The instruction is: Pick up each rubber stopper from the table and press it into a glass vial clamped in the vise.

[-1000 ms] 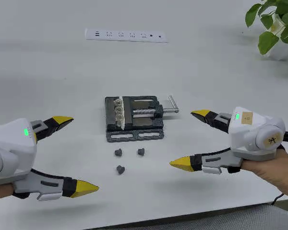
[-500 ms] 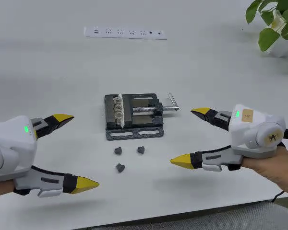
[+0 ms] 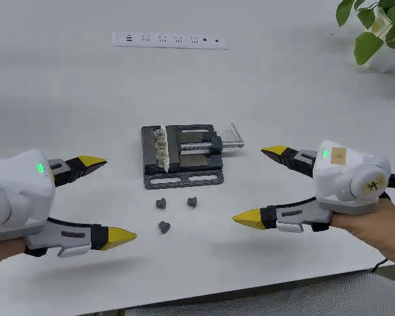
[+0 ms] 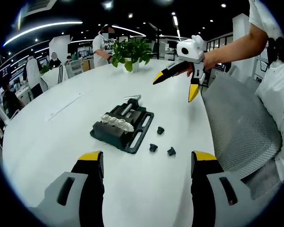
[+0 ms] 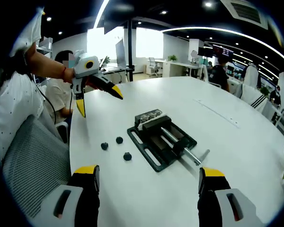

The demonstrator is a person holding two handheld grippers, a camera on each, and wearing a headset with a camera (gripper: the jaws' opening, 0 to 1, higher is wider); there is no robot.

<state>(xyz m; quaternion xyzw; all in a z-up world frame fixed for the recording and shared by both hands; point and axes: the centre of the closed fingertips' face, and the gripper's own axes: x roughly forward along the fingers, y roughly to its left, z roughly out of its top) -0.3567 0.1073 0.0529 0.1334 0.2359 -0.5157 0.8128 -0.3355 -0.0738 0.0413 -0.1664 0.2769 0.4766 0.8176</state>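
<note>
power strip (image 3: 170, 40) behind vise (image 3: 182, 157) | plant (image 3: 375, 29) far right | stoppers (image 3: 192, 202) near vise

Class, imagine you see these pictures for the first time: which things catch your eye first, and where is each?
Two open yellow-tipped grippers stand out, the left gripper and the right gripper hanging over the white table at either side. Between them sits a dark vise clamping a row of glass vials, with three small stoppers lying loose on the person's side of it.
</note>
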